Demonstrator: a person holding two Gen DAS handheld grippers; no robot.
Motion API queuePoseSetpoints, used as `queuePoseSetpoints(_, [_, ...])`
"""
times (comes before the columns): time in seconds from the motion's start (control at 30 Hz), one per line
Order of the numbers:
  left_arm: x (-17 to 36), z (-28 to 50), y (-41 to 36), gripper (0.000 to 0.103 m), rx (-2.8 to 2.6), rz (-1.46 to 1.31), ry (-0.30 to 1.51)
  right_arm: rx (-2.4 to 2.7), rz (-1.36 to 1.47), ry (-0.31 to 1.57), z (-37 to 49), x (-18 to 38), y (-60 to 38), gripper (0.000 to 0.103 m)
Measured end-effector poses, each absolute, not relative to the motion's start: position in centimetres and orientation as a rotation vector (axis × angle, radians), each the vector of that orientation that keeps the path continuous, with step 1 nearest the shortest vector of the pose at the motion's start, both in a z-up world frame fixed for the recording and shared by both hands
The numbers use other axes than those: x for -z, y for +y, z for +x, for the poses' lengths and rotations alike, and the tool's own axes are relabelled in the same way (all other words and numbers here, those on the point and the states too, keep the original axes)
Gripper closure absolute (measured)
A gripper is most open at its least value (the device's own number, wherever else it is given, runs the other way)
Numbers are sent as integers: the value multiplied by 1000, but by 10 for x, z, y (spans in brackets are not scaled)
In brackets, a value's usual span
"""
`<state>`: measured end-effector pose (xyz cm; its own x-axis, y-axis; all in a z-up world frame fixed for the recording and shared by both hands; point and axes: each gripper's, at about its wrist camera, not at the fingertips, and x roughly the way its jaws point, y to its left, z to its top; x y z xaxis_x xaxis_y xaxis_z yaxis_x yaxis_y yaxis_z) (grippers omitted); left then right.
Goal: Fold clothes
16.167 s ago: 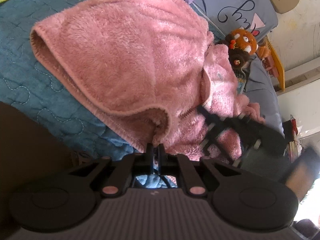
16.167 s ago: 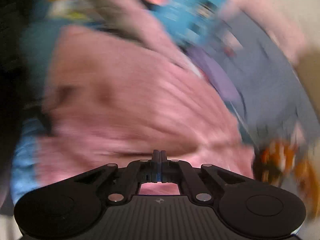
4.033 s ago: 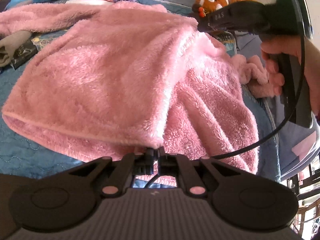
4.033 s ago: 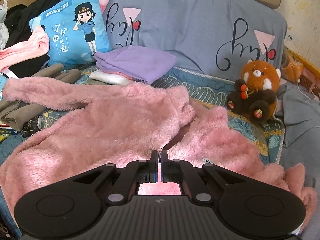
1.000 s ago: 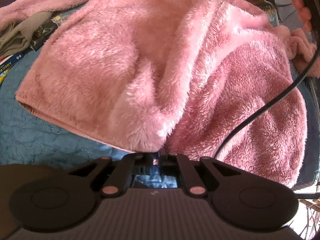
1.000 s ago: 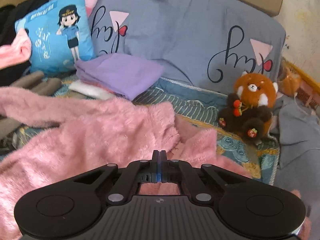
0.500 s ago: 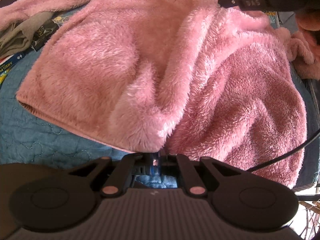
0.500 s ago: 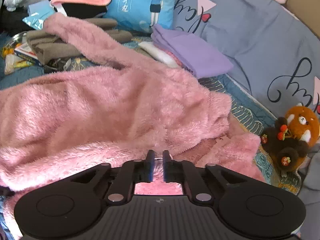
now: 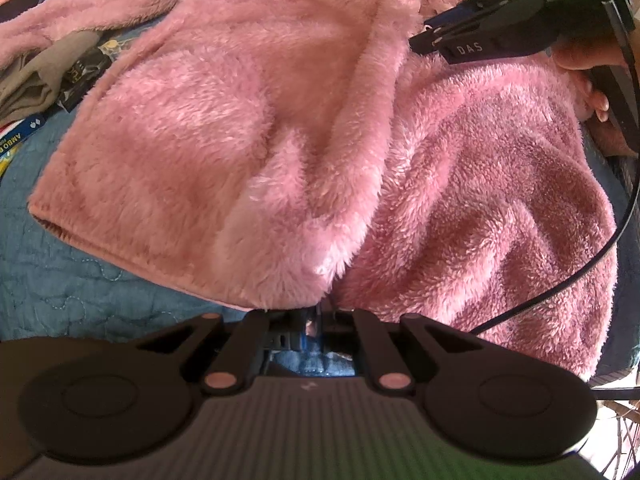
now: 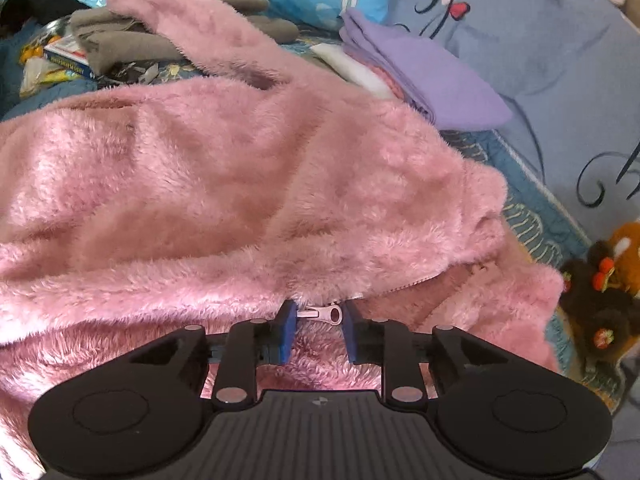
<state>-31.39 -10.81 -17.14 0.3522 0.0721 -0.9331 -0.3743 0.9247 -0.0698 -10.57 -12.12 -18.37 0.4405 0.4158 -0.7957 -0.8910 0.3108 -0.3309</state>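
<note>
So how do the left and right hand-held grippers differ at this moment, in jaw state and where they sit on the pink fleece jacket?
The left hand-held gripper is shut on the pink fleece jacket at its bottom hem corner; the right hand-held gripper is open, its jaws having just been opening. The left pinches fleece, while the right brackets the zipper pull without pressing it. Both point down at the same jacket on the blue quilt.
</note>
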Motion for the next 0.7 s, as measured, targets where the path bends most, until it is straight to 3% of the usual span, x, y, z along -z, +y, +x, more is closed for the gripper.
queuePoseSetpoints(0.13, [169, -314, -108, 98, -296, -285, 1181, -915, -880, 617, -114, 181, -123, 82])
queuePoseSetpoints(0.17, [169, -314, -108, 98, -296, -285, 1181, -906, -887, 608, -117, 180, -123, 100])
queuePoseSetpoints(0.7, [158, -318, -106, 98, -299, -271, 1186, -794, -996, 511, -132, 180, -115, 100])
